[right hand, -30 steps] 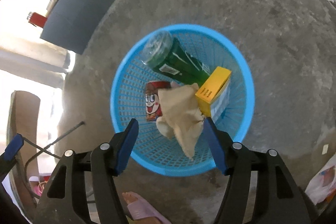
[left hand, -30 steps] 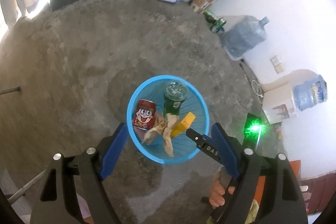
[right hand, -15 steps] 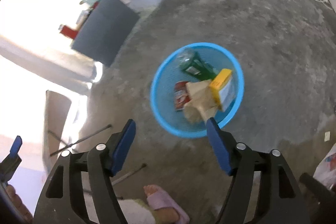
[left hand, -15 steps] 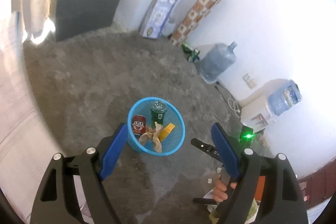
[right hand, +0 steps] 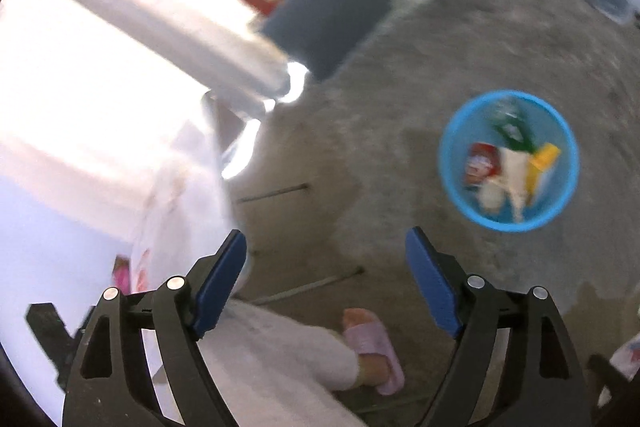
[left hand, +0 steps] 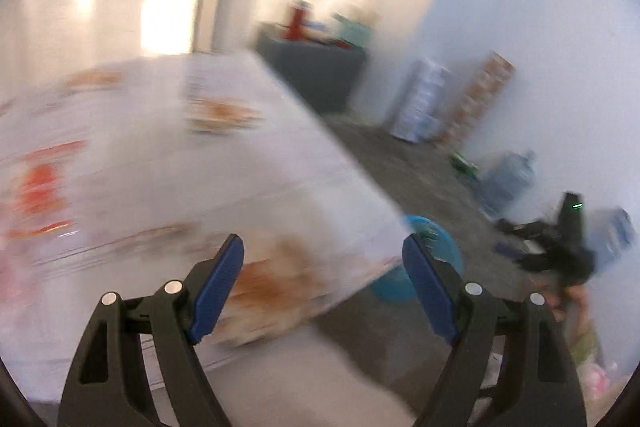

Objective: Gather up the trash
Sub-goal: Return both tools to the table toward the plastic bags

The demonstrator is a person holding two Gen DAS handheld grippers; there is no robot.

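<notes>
A blue mesh basket [right hand: 568,147] stands on the concrete floor, to the upper right of my right gripper [right hand: 326,285]. It holds a green bottle [right hand: 510,129], a red can [right hand: 482,163], crumpled paper [right hand: 512,173] and a yellow carton [right hand: 542,161]. In the left wrist view the basket [left hand: 442,239] peeks out behind a table's corner. My left gripper [left hand: 324,285] is open and empty above the patterned tablecloth [left hand: 160,167]. My right gripper is open and empty too. Both views are blurred.
The person's foot in a pink slipper [right hand: 370,347] stands on the floor below the right gripper. A dark cabinet [left hand: 316,67] and boxes [left hand: 424,103] line the far wall. Water jugs [left hand: 508,179] stand at the right. Thin rods [right hand: 272,193] lie on the floor.
Both grippers have lifted far up and away from the basket and swung left toward the table. The basket now looks small. Both stayed open and empty.
</notes>
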